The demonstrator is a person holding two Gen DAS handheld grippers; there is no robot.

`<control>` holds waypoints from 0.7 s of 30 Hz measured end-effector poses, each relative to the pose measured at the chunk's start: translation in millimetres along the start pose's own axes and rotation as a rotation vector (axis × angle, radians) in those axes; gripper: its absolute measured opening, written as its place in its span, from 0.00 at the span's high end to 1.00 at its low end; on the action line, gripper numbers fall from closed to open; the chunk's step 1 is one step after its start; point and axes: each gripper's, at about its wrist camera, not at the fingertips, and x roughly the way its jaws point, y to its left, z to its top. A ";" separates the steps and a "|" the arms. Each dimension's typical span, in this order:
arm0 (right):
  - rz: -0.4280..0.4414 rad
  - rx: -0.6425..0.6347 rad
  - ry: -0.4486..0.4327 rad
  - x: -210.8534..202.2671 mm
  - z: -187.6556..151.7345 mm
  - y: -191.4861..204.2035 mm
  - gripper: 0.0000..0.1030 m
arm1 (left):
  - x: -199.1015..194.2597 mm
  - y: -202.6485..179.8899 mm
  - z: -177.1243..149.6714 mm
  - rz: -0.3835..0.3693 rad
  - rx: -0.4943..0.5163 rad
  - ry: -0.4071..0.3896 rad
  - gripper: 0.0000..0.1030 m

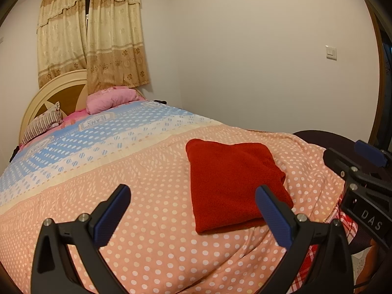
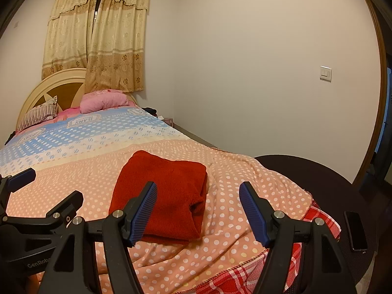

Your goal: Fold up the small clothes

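Note:
A red knitted garment point(image 1: 232, 181) lies folded into a neat rectangle on the polka-dot bedspread point(image 1: 137, 196), near the foot of the bed. My left gripper point(image 1: 193, 210) hovers open just in front of it, its right fingertip overlapping the garment's near corner in the picture. In the right wrist view the same red garment point(image 2: 166, 193) sits ahead and left of centre. My right gripper point(image 2: 198, 208) is open too, holding nothing, with its left pad in front of the garment's near edge. Each gripper shows at the side of the other's view.
The bedspread point(image 2: 232, 220) ends just to the right, over a red checked sheet point(image 2: 227, 279). A dark round table point(image 2: 343, 196) with a black phone point(image 2: 355, 230) stands beside the bed. Pink pillow point(image 1: 110, 98), striped pillow point(image 1: 44, 125) and headboard lie far back.

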 end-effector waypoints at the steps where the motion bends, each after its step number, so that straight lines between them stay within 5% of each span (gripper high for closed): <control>1: 0.000 0.000 0.000 0.0 0.0 0.1 0.32 | 0.1 0.4 -0.2 0.000 0.000 0.000 0.00; 21: -0.002 0.004 0.002 0.8 0.3 -1.4 0.32 | -0.3 0.9 -0.3 0.000 0.002 0.002 0.00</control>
